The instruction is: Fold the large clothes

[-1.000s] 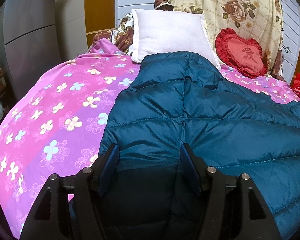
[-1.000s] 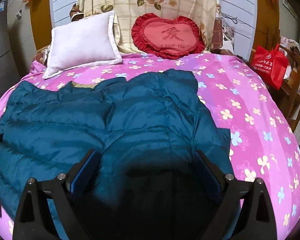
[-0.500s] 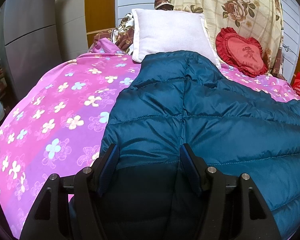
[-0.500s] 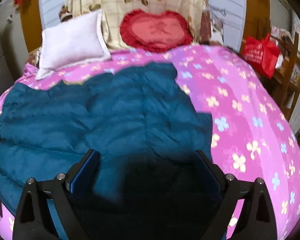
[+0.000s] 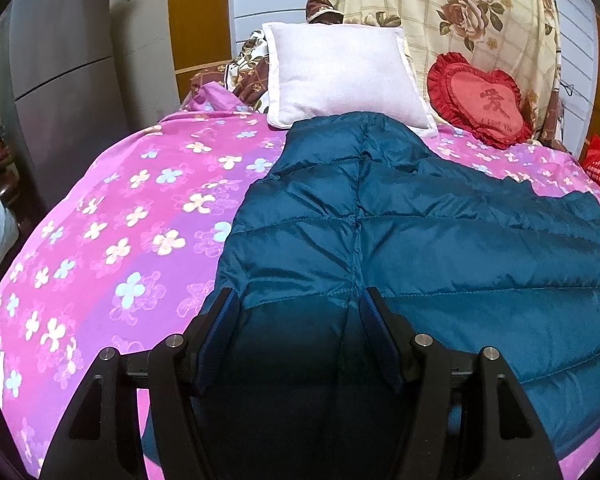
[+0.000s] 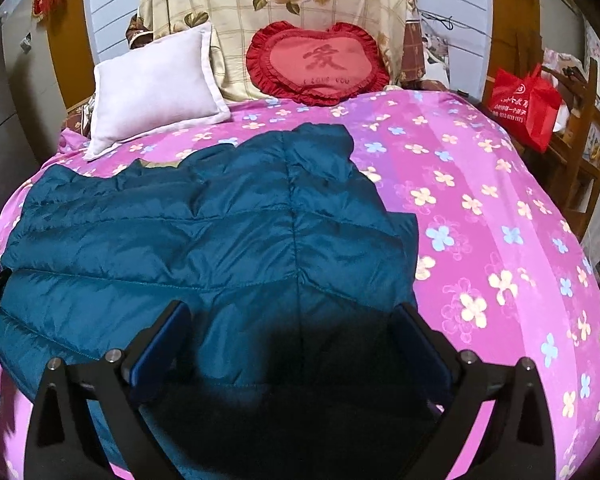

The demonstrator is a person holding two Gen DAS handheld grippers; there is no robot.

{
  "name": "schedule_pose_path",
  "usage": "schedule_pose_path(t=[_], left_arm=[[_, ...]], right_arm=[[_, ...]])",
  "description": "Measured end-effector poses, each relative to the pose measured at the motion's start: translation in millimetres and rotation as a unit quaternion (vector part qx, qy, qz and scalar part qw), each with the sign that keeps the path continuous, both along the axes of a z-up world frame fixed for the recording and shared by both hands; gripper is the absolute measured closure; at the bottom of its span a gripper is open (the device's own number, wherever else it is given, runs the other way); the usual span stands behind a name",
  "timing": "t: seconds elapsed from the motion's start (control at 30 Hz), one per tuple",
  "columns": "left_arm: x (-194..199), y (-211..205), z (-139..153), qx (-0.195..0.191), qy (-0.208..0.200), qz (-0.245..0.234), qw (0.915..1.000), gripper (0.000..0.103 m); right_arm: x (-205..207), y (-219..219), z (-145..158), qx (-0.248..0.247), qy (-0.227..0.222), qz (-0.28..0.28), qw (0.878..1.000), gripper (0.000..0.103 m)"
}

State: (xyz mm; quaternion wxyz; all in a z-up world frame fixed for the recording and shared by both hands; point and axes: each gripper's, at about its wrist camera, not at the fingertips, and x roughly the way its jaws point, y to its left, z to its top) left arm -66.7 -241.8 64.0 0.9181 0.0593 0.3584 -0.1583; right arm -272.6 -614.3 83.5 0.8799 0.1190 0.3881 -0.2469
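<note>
A teal quilted down jacket (image 5: 420,240) lies spread flat on the pink flowered bedcover (image 5: 140,220). My left gripper (image 5: 298,312) hangs over the jacket's near left part. Its blue-padded fingers stand apart with the dark, shadowed fabric under them, and nothing is pinched. In the right wrist view the same jacket (image 6: 220,248) fills the left and middle of the bedcover (image 6: 500,220). My right gripper (image 6: 292,320) is open wide above the jacket's near right edge, and its pads are clear of the cloth.
A white pillow (image 5: 340,76) and a red heart cushion (image 6: 320,64) lean at the head of the bed against a floral cloth. A red bag (image 6: 524,104) hangs on wooden furniture (image 6: 580,160) to the right. A grey cabinet (image 5: 60,80) stands to the left.
Both views have drawn back slightly from the jacket. The right gripper's jaws stand a little wider. The jacket lies as before.
</note>
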Motion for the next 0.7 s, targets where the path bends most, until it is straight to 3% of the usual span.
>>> schedule_pose_path(t=[0.4,0.7], left_arm=[[5.6,10.2,8.0,-0.002,0.000,0.010,0.9999,0.062],[25.3,16.8,-6.5,-0.024,0.030,-0.002,0.9993,0.062]], right_arm=[[-0.2,-7.8,2.3,0.010,-0.011,-0.008,1.000,0.000],[19.5,-29.4,-11.4,0.000,-0.004,-0.006,1.000,0.000]])
